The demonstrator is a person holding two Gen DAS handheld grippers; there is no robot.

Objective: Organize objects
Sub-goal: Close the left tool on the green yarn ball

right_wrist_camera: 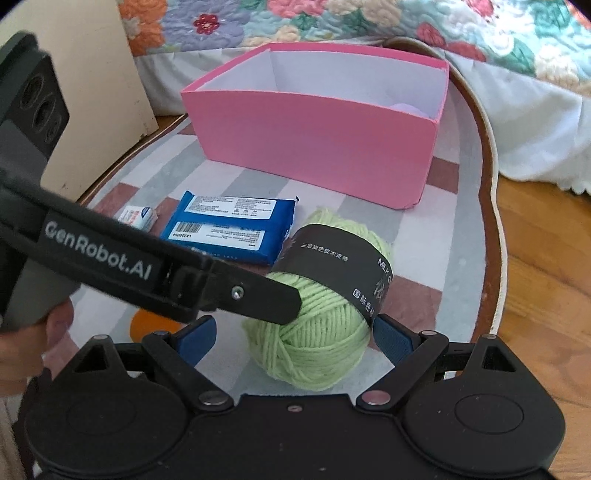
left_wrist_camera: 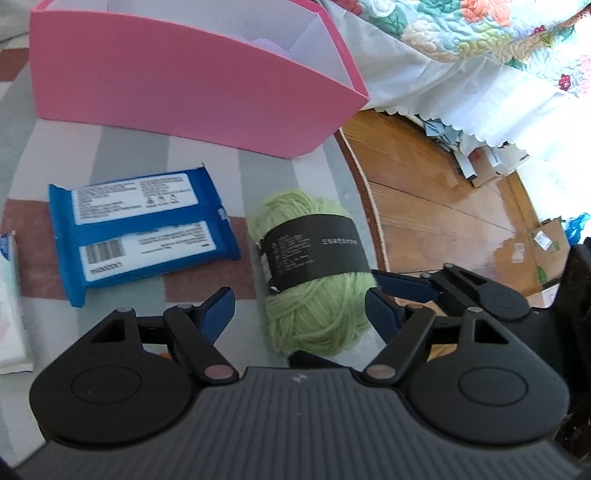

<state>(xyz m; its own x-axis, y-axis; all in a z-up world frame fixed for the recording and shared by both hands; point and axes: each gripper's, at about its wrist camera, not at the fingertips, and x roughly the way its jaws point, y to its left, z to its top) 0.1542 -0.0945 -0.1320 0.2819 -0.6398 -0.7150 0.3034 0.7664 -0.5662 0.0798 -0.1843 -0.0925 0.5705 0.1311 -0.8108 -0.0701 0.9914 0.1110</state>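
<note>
A green yarn ball [left_wrist_camera: 314,291] with a black paper band lies on the striped rug. My left gripper [left_wrist_camera: 301,314] is open, with the ball between its blue fingertips [left_wrist_camera: 221,310]. My right gripper [right_wrist_camera: 295,339] is open too, its blue pads on either side of the same ball [right_wrist_camera: 317,339]. The right gripper's fingers [left_wrist_camera: 402,286] reach in from the right in the left wrist view. The left gripper's arm [right_wrist_camera: 155,266] crosses the right wrist view and touches the ball's left side. A blue wipes pack [left_wrist_camera: 144,225] lies left of the ball. A pink box [left_wrist_camera: 184,85] stands open behind.
A small white packet [right_wrist_camera: 137,218] lies left of the wipes pack [right_wrist_camera: 232,229]. The pink box [right_wrist_camera: 314,147] has something pale lilac inside. A bed with a floral quilt [right_wrist_camera: 332,22] is behind. Wooden floor [left_wrist_camera: 443,206] and cardboard boxes [left_wrist_camera: 546,243] lie right of the rug.
</note>
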